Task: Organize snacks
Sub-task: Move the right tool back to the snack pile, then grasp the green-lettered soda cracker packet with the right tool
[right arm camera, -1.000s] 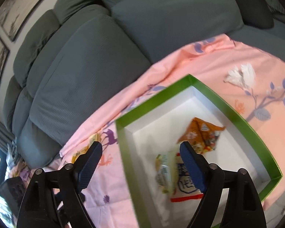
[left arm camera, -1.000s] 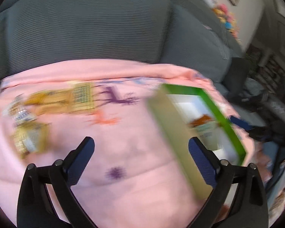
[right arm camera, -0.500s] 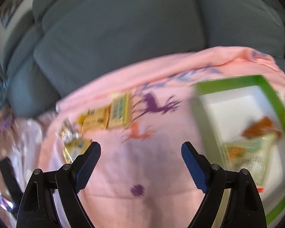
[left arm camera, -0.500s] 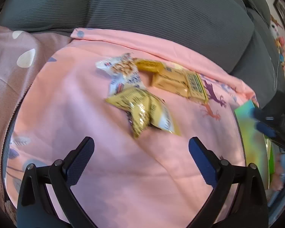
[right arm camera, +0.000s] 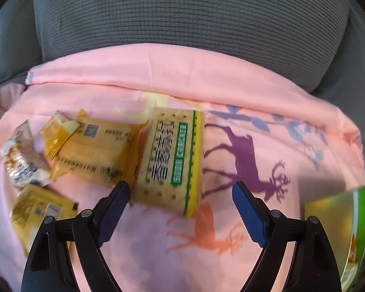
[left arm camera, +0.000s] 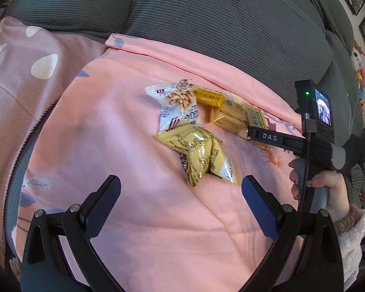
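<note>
Several snack packets lie in a cluster on the pink sheet (left arm camera: 124,146). In the left wrist view my open, empty left gripper (left arm camera: 181,188) hovers just before a yellow foil packet (left arm camera: 202,153); behind it lie a white peanut packet (left arm camera: 177,107) and orange packets (left arm camera: 221,112). In the right wrist view my open, empty right gripper (right arm camera: 180,194) straddles the near end of a cracker pack with green and yellow edge (right arm camera: 172,155), beside an orange packet (right arm camera: 95,148). The right gripper also shows in the left wrist view (left arm camera: 267,137), reaching over the cracker pack.
The grey sofa back (left arm camera: 206,24) rises behind the snacks. A green-rimmed box (right arm camera: 340,231) sits at the right edge of the right wrist view. A mauve patterned cloth (left arm camera: 24,73) lies to the left of the pink sheet.
Both grippers swung left from the green box to the snack cluster. The right gripper closed in on the cracker pack; the left came nearer the yellow foil packet.
</note>
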Motion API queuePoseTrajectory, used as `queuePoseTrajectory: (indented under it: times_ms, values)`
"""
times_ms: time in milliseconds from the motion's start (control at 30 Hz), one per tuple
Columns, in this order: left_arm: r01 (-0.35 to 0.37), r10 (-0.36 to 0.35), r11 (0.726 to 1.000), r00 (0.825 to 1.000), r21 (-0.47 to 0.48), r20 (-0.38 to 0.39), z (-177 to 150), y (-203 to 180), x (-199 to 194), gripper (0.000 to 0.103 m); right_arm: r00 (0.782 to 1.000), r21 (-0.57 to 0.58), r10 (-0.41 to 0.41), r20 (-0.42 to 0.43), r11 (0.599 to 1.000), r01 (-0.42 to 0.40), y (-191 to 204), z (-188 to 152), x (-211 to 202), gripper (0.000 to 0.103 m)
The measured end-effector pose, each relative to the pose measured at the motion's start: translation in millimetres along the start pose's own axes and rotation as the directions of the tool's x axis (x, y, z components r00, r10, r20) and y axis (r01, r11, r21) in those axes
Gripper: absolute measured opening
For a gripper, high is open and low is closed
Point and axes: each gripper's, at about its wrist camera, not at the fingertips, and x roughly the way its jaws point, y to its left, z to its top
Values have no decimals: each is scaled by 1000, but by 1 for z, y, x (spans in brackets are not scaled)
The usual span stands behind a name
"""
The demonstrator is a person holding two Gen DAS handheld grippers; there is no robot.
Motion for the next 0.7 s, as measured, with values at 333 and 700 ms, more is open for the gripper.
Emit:
queuePoseTrajectory:
  times_ms: [333,700]
  values:
    - [12,-12,1000,1000,-6,-14,-3,1,1,100,993,50,115,-14,992,-114,-13,-23,-5,55]
    - [16,-16,1000,999,0,-39,-6,-3,4,99,959,52,282,-12,958,-281,-12,-122,-83,55]
